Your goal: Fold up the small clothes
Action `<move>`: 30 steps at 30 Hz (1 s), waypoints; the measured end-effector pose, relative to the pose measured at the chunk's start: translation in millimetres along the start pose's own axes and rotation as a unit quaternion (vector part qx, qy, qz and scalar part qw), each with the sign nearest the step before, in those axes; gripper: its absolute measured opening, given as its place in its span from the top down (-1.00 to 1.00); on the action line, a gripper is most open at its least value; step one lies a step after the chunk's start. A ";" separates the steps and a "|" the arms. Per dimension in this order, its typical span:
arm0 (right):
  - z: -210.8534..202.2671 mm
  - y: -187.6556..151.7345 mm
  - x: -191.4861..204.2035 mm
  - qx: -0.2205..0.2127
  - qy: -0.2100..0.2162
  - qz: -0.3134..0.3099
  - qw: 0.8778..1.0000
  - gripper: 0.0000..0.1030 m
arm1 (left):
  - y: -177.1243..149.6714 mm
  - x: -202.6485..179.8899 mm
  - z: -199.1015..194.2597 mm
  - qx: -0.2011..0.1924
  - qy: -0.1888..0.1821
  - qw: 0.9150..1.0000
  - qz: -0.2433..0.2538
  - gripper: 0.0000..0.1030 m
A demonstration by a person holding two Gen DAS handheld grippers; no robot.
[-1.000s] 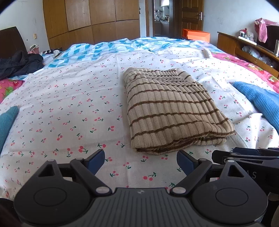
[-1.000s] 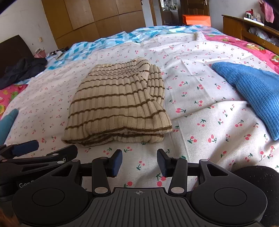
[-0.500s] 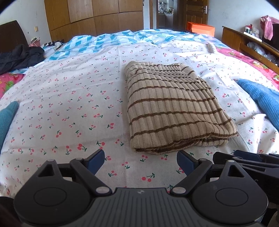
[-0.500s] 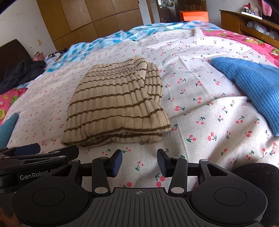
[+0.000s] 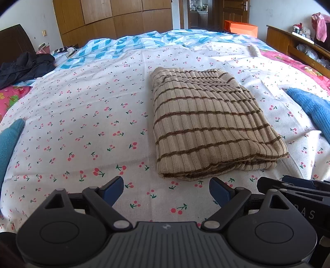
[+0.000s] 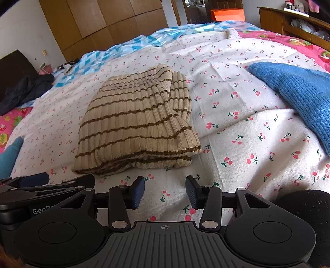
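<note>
The striped knit garment (image 5: 208, 127) lies folded into a neat stack on the bed (image 5: 82, 115), apparently finished. Both the left hand-held gripper (image 5: 166, 188) and right hand-held gripper (image 6: 164, 192) hover released, empty. The blue sweater (image 6: 297, 90) nearby looks unfolded, likely next.

Ribbed knit sweater (image 5: 208, 125); smooth printed cotton sheet (image 5: 86, 115); fuzzy blue knit (image 6: 299, 96); wood wardrobe (image 5: 115, 18).

White "GenRo" (cut off) on left gripper (image 6: 43, 181), "AS" on right gripper (image 5: 299, 189)
</note>
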State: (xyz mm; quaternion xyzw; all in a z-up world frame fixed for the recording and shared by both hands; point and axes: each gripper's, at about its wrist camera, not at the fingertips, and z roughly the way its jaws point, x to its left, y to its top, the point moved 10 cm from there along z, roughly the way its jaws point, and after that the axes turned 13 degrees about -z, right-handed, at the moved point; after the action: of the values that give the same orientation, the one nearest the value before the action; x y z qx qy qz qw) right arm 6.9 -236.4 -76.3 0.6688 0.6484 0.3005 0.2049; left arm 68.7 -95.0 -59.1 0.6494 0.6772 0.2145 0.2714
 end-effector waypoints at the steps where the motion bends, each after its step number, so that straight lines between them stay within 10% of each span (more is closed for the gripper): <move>1: 0.4 -0.2 -0.2 0.001 0.000 0.000 1.000 0.15 | -0.1 -0.2 0.3 0.001 0.001 1.000 0.001 -0.83; 30: 3.7 -1.8 -1.9 0.006 0.005 0.011 1.000 0.15 | -3.1 -1.3 4.0 0.011 0.012 1.000 0.012 -0.82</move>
State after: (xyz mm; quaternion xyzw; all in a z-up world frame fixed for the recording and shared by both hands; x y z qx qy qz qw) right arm 8.1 -237.7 -80.4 0.6755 0.6442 0.3019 0.1940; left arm 68.9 -96.8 -64.0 0.6577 0.6748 0.2188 0.2534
